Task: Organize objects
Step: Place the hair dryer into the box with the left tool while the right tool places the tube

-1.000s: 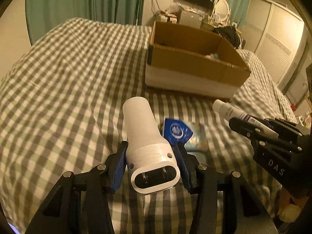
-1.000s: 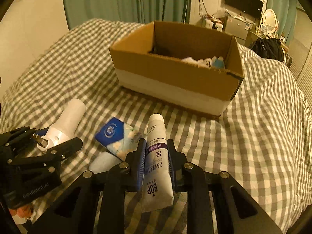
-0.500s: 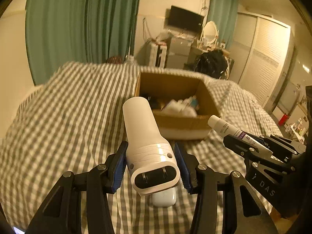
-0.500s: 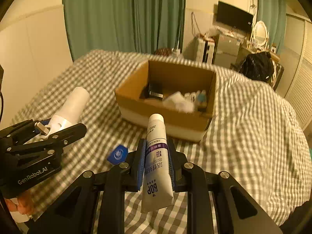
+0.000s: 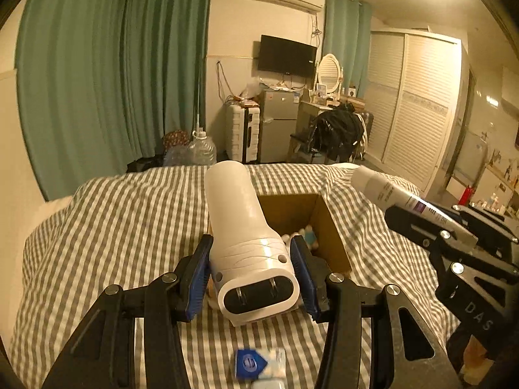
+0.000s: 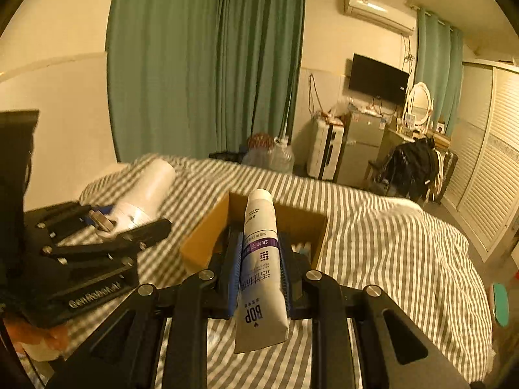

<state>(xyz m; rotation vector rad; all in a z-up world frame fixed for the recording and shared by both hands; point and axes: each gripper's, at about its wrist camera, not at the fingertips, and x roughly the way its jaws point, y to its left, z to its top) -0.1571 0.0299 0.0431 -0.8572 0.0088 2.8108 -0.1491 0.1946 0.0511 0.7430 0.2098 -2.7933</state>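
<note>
My left gripper is shut on a white plug-in device with two prongs facing the camera, held high above the bed. It also shows in the right wrist view. My right gripper is shut on a white and purple BOP tube, cap pointing forward; the tube also shows in the left wrist view. An open cardboard box sits on the checked bed below and ahead of both grippers, with small items inside. It also shows in the right wrist view.
A blue and white tissue packet lies on the checked bedspread near the bottom edge. Beyond the bed stand green curtains, a suitcase, a small fridge, a chair with a black bag and a wardrobe.
Both grippers have risen and tilted up with their objects still held. The box now sits lower in view, partly behind the held items, and the tissue packet has slid to the bottom edge.
</note>
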